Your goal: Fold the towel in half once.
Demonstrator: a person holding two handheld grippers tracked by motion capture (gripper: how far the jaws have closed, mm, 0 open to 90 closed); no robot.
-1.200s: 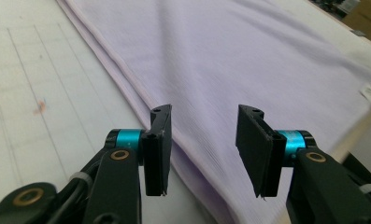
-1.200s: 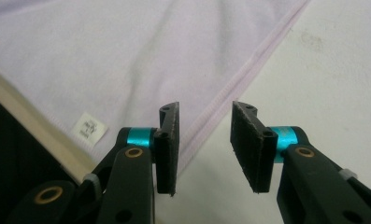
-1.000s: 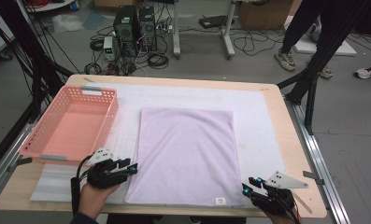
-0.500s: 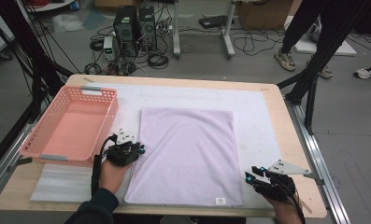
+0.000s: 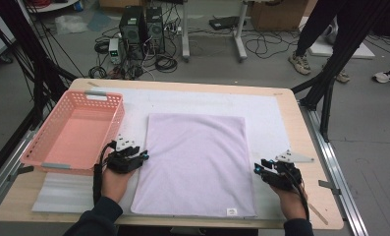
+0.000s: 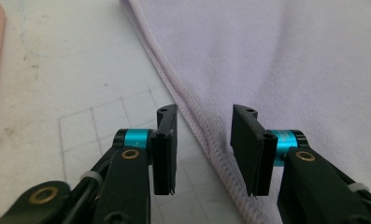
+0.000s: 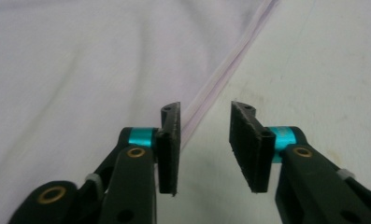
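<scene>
A lilac towel (image 5: pixel 195 162) lies flat on the white mat (image 5: pixel 266 123), a small label at its near right corner. My left gripper (image 5: pixel 143 156) sits at the towel's left edge. Its jaws have just been opening, and in the left gripper view they (image 6: pixel 204 126) stand apart with the stitched hem (image 6: pixel 192 116) running between them, untouched by the pads. My right gripper (image 5: pixel 257 169) is at the towel's right edge. Its jaws (image 7: pixel 204 121) have just been closing a little but still stand apart, with the hem (image 7: pixel 220 84) just ahead of the gap.
A pink plastic basket (image 5: pixel 111 123) stands on the left of the table, close to my left hand. A strip of white foam sheet (image 5: pixel 60 191) lies in front of it. The table's right edge (image 5: pixel 320 167) is just beyond my right hand.
My left hand moved away from the front edge and right to the towel's left hem. My right hand moved forward and slightly left to the right hem.
</scene>
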